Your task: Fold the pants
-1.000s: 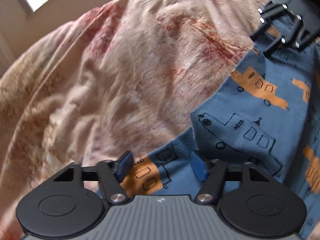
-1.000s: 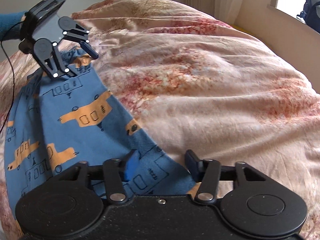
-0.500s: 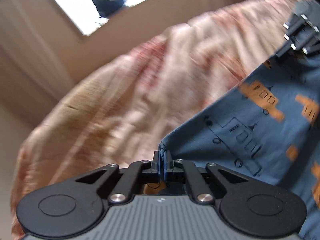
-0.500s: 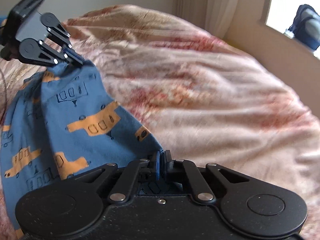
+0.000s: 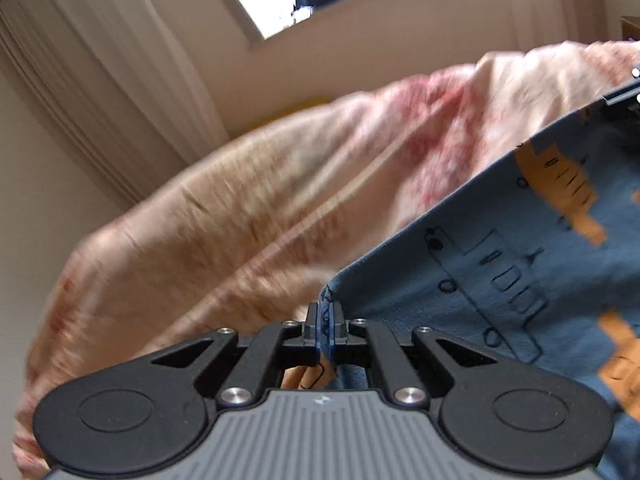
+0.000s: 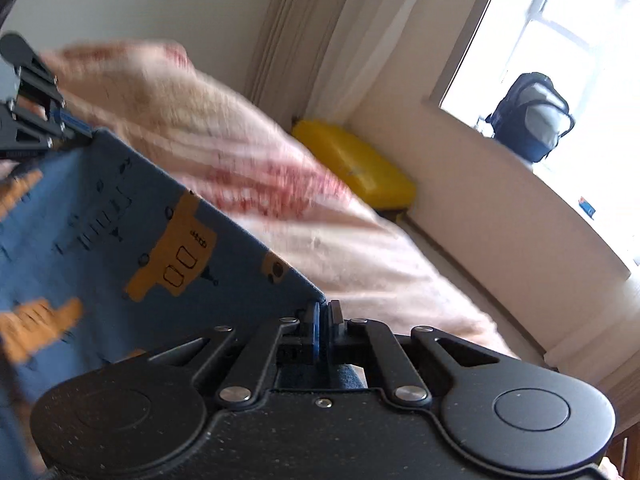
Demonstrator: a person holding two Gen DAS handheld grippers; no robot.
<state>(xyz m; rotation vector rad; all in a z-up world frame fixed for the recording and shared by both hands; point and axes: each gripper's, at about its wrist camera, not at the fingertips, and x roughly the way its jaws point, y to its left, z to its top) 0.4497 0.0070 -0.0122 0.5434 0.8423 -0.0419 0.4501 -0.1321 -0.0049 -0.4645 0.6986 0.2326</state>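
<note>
The pants are blue with orange and outlined vehicle prints (image 5: 500,280), and they also fill the left of the right wrist view (image 6: 120,240). My left gripper (image 5: 324,320) is shut on one corner of the pants. My right gripper (image 6: 323,320) is shut on another corner. The edge between the two corners is stretched taut and lifted above the bed. The left gripper shows at the far left of the right wrist view (image 6: 60,126). The right gripper shows at the right edge of the left wrist view (image 5: 624,98).
A pink and beige patterned bedspread (image 5: 260,208) covers the bed below the pants (image 6: 280,168). A yellow case (image 6: 356,160) lies beside the bed. Curtains (image 5: 100,80), a wall and a window sill with a dark backpack (image 6: 532,116) are behind.
Both grippers closed on corners of the pants and lifted them off the bed. The views tilted up toward the wall and window.
</note>
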